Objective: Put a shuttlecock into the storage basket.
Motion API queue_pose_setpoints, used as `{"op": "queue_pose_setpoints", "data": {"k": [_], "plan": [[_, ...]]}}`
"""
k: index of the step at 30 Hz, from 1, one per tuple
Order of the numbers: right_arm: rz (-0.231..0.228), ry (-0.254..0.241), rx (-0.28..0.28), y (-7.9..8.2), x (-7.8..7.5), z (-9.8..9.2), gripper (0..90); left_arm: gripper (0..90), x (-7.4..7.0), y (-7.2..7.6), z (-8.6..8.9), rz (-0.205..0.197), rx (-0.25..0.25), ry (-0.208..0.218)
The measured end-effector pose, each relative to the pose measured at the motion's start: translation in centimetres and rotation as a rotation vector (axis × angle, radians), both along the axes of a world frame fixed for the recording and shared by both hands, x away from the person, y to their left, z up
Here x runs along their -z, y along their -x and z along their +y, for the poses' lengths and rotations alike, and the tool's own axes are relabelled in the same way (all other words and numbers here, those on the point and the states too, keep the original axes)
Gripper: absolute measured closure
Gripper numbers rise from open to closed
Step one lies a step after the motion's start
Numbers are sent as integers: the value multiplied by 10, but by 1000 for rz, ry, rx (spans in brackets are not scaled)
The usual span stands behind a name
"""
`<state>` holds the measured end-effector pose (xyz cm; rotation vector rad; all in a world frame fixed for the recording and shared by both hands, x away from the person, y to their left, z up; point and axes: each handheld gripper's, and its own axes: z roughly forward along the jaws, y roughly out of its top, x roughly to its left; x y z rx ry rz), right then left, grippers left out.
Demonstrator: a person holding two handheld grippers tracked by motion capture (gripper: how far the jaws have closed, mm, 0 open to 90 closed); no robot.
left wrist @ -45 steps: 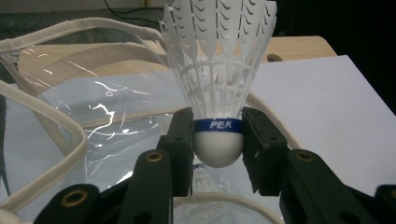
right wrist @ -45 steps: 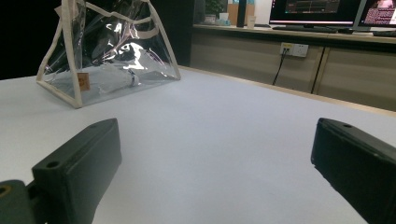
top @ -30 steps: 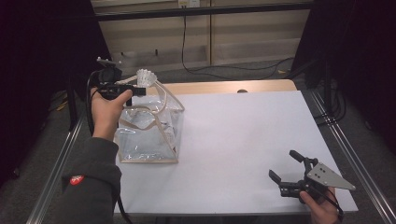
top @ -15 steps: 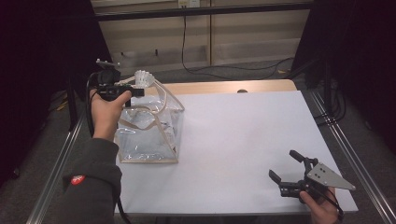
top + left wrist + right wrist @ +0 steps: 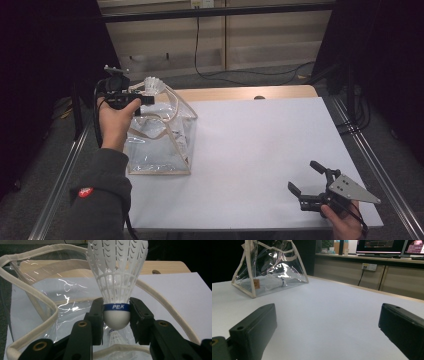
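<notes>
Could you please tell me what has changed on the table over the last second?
Nothing visibly changed. The left tool stays shut on the shuttlecock above the clear bag, and the right tool rests open near the table's right front corner.

In the left gripper view, the top of the shuttlecock's [image 5: 116, 277] feathers was cut off by the picture's upper edge. A second shuttlecock [image 5: 115, 336] lay lower down in the bag [image 5: 62, 297], and most of it was hidden behind the first one's round white tip and the black jaws. The bag's cloth strap [image 5: 30, 312] ran out of the picture at the left and bottom.

In the right gripper view, the bag's [image 5: 270, 267] top was cut off, and shiny glare made the things inside hard to tell. Both screens [image 5: 382, 245] at the back were cut off at the top, and what they showed was too small to read.

In the high view, the person's right hand [image 5: 345, 225] was partly cut off at the bottom edge.
</notes>
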<state>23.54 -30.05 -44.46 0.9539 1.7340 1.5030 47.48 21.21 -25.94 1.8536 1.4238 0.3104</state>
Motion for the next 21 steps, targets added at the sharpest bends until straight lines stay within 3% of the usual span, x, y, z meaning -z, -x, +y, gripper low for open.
{"op": "queue_pose_setpoints", "data": {"k": [21], "plan": [[0,0,1,0,0,0,15,657,7,-1,5,4,-19,-4]]}}
